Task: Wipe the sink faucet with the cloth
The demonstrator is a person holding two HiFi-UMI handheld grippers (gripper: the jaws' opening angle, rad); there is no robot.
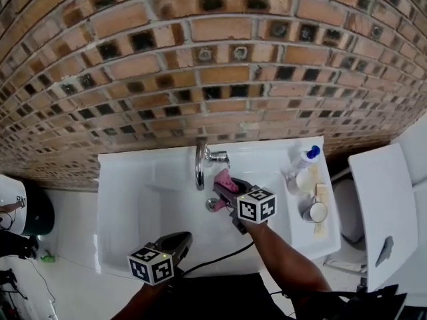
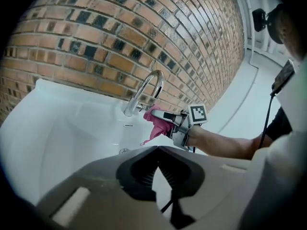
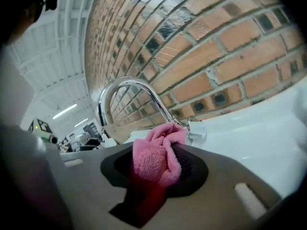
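The brick wall [image 1: 200, 59] fills the space behind the white sink [image 1: 127, 199]. The chrome faucet [image 1: 199, 165] rises from the sink's back edge near the middle and curves forward over the basin.

Your right gripper [image 1: 223, 188] reaches in from the front, its jaws pinching the pink cloth [image 1: 225, 178]. The cloth bunches up out of the jaw tips and sits just right of the spout, close to the faucet's base. You cannot tell whether it touches the metal.

Your left gripper [image 1: 181, 239] hangs over the basin by the sink's front edge, well apart from the faucet, pointing toward it. Its jaws are pressed together at the tips with nothing between them.

On the sink's right ledge stand a bottle [image 1: 303, 159] with a blue cap, near the back corner, and a cup [image 1: 315, 211] nearer the front.
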